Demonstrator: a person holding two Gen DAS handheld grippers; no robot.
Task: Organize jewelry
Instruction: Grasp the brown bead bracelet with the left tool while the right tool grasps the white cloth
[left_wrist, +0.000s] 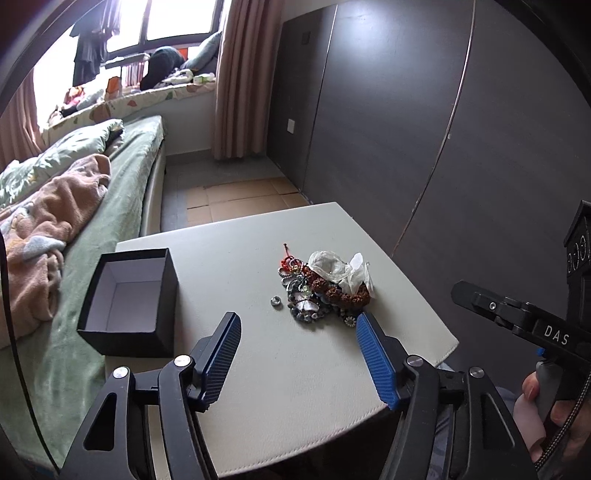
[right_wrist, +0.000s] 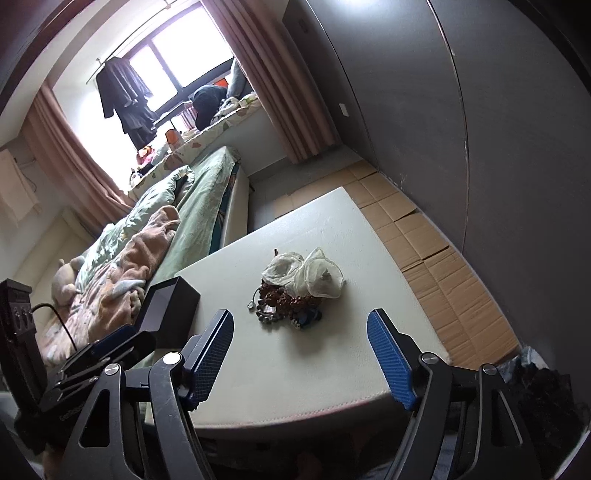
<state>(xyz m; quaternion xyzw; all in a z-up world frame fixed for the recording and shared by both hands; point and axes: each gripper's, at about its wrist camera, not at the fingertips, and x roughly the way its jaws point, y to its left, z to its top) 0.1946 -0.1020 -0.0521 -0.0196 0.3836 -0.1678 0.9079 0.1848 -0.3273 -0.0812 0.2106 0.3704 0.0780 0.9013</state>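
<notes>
Blue ribbed pads on my left gripper (left_wrist: 297, 321) are spread wide with nothing between them, hovering over the near part of the white table (left_wrist: 295, 387). Same deal on my right gripper (right_wrist: 300, 319), wide and empty. Just past the left tips sits the jewelry pile (left_wrist: 317, 295), all tangled beads and bracelets with a gauzy pouch (left_wrist: 341, 271) draped on top and a loose ring (left_wrist: 276, 302) beside it. The empty black box (left_wrist: 129, 301) is off left, near the edge. My worry: grab one strand and the whole clump probably drags along, or that ring gets flicked away.

Home bedroom: bed (left_wrist: 122, 192), curtained window (right_wrist: 177, 48).
</notes>
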